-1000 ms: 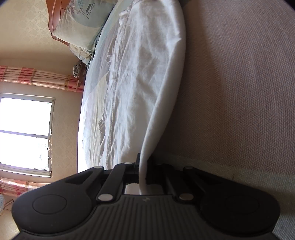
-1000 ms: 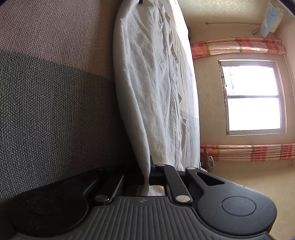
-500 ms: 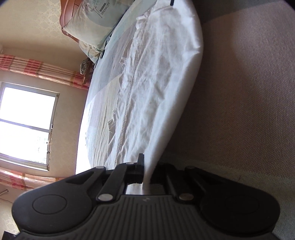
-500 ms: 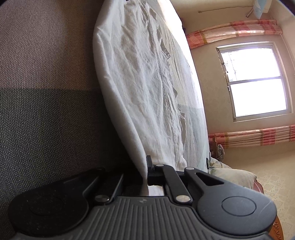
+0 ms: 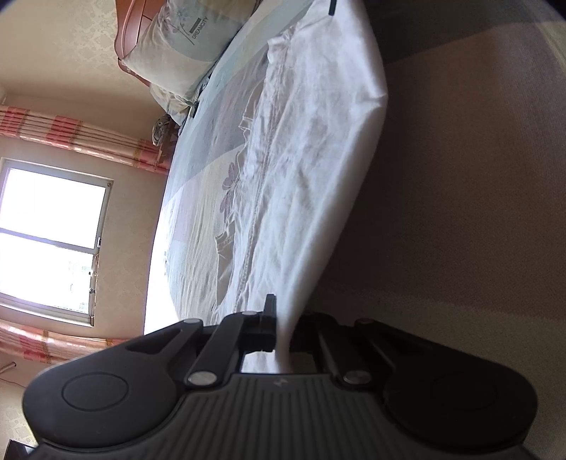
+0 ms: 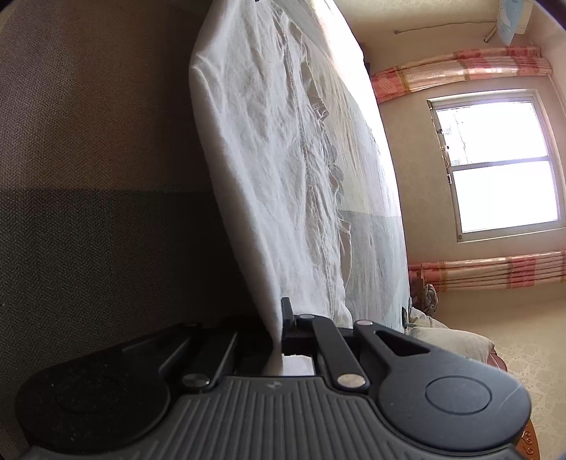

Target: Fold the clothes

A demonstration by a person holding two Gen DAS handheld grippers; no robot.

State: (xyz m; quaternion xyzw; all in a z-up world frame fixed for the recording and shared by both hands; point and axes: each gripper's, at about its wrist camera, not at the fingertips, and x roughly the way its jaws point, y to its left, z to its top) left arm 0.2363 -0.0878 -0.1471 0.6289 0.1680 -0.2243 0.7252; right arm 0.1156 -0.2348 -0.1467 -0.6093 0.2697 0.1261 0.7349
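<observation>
A white wrinkled garment (image 5: 300, 170) with a stitched seam stretches away from my left gripper (image 5: 283, 329), which is shut on its near edge. In the right wrist view the same white garment (image 6: 269, 159) runs up from my right gripper (image 6: 277, 329), also shut on an edge of the cloth. The cloth hangs taut between the two grippers above a brown woven surface (image 5: 460, 212). The far black finger of the other gripper (image 5: 331, 7) shows at the garment's far corner.
A bed with a pale blue sheet (image 5: 198, 198) lies beyond the garment, with a printed pillow (image 5: 184, 42) at a wooden headboard. A bright window (image 6: 495, 166) and pink striped curtains (image 6: 460, 70) fill the wall. The brown woven surface (image 6: 88, 141) lies beside the cloth.
Both grippers have risen with the cloth still held. More of the garment's width and the floral bed sheet beyond it now shows in both views.
</observation>
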